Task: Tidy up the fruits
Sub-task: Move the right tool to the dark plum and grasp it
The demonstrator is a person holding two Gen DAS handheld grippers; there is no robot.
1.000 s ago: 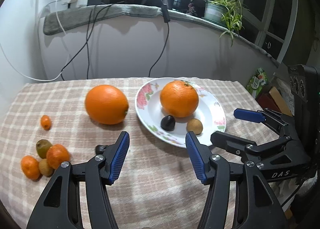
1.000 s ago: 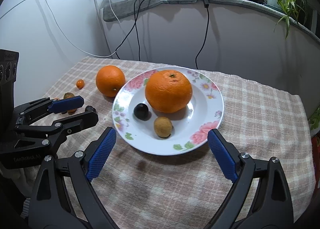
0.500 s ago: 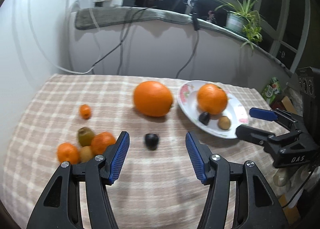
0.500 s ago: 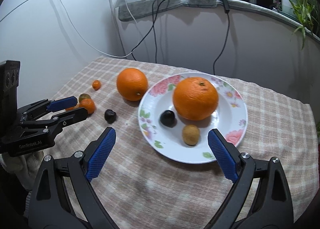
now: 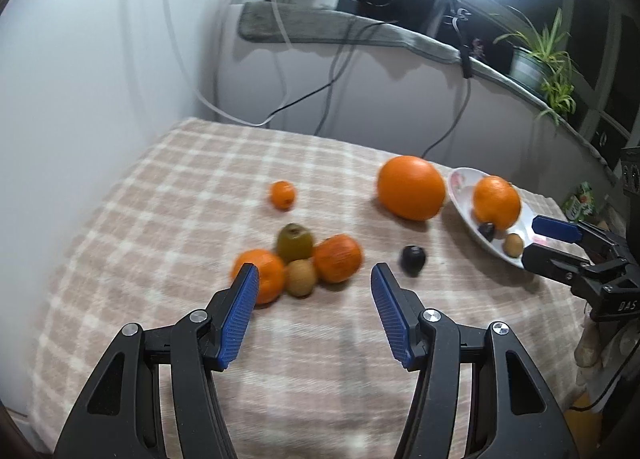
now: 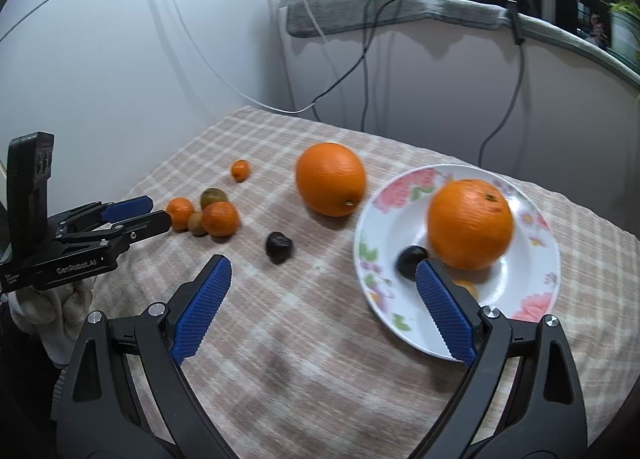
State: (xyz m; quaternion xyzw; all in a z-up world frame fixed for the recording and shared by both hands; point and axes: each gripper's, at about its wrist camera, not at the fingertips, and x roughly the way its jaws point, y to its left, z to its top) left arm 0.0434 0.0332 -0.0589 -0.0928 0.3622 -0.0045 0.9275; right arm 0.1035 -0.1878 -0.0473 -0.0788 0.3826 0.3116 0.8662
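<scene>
Left gripper (image 5: 314,315), jaws half open and empty, faces the small-fruit cluster (image 5: 298,263) just ahead at frame centre; right gripper (image 6: 322,309), wide open and empty, stands farther off.

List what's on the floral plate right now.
On the plate: a large orange, a dark fruit and a small brown fruit. In the right wrist view a gripper finger mostly covers the brown one.
</scene>
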